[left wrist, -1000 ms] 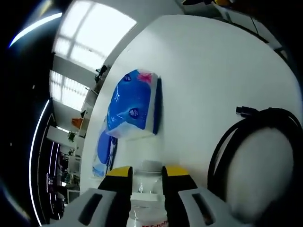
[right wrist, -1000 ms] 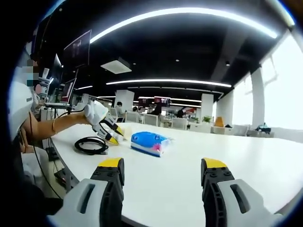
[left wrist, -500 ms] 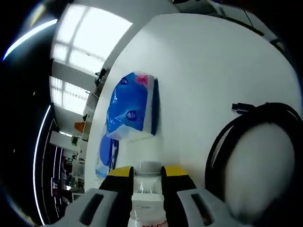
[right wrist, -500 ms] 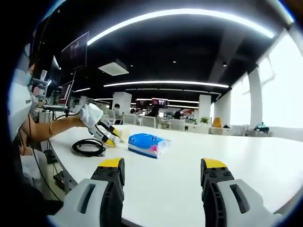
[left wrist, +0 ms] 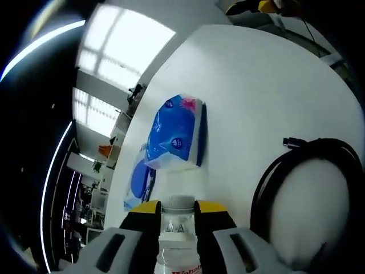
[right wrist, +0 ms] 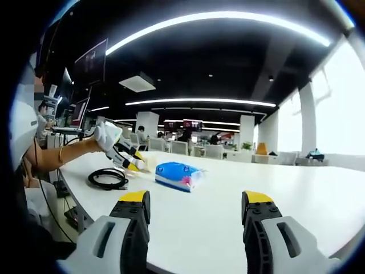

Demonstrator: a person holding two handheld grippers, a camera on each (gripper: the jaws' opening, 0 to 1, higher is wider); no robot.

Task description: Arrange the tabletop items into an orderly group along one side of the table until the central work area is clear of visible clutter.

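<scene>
My left gripper (left wrist: 178, 209) is shut on a clear plastic bottle (left wrist: 179, 231) with a white cap and a red-lettered label. Ahead of it a blue tissue pack (left wrist: 177, 136) lies on the white table (left wrist: 256, 91). A coiled black cable (left wrist: 285, 165) lies to the right of the bottle. In the right gripper view my right gripper (right wrist: 195, 204) stands open above the table (right wrist: 228, 194), with nothing between its jaws. Far off at the left, the left gripper (right wrist: 136, 164) hangs over the cable coil (right wrist: 108, 178), beside the tissue pack (right wrist: 178, 174).
A person's arm (right wrist: 68, 151) reaches in from the left in the right gripper view. Desks, monitors and chairs stand beyond the table. The table's near edge runs below my right gripper. Bright windows lie past the table's far side in the left gripper view.
The left gripper, still shut on the bottle, has shifted a little over the cable coil. The right gripper has stayed open and still.
</scene>
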